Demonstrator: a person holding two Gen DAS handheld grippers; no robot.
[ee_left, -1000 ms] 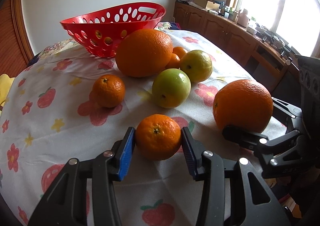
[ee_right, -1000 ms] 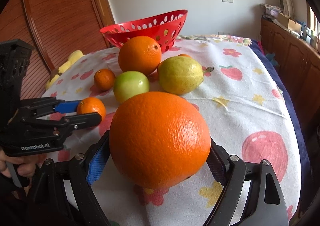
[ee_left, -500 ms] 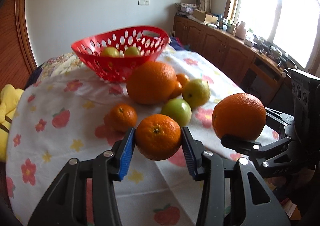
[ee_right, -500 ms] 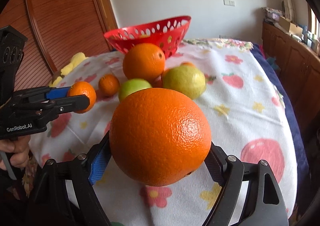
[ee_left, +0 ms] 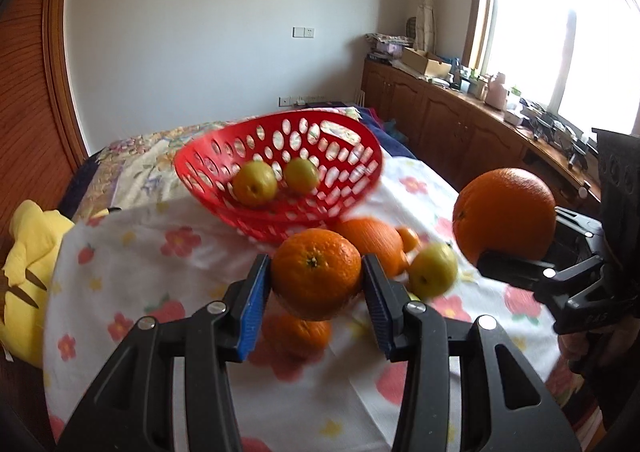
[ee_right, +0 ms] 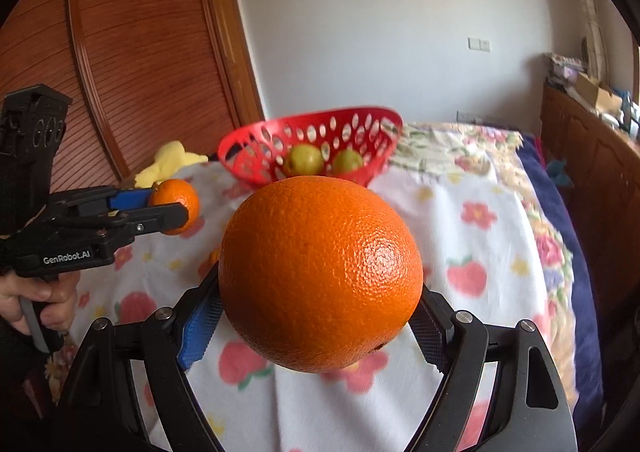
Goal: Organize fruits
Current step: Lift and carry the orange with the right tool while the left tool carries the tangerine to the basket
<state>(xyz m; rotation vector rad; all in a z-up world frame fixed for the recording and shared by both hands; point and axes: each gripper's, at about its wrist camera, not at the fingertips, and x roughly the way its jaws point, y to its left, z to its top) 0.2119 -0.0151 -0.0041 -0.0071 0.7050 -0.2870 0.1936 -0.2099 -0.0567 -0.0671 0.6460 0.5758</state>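
Observation:
My left gripper [ee_left: 316, 288] is shut on a small orange [ee_left: 317, 272], lifted above the flowered tablecloth [ee_left: 160, 252]. My right gripper [ee_right: 316, 316] is shut on a large orange [ee_right: 320, 272], also held in the air. In the left wrist view that large orange [ee_left: 505, 214] hangs at the right. The red perforated basket [ee_left: 344, 188] stands beyond both, holding two green fruits [ee_left: 255, 182]. On the cloth lie another large orange [ee_left: 372, 238], a green fruit [ee_left: 433, 269] and a small orange [ee_left: 298, 334] under my left jaws.
A yellow soft toy [ee_left: 28, 252] lies at the table's left edge. Wooden cabinets [ee_left: 460, 128] with clutter run under the window at the right. A wooden slatted door [ee_right: 140, 52] stands at the left. A hand [ee_right: 40, 304] holds the left gripper's grip.
Both grippers rose off the table with their oranges and moved toward the basket. The basket's inside with two green fruits came into view.

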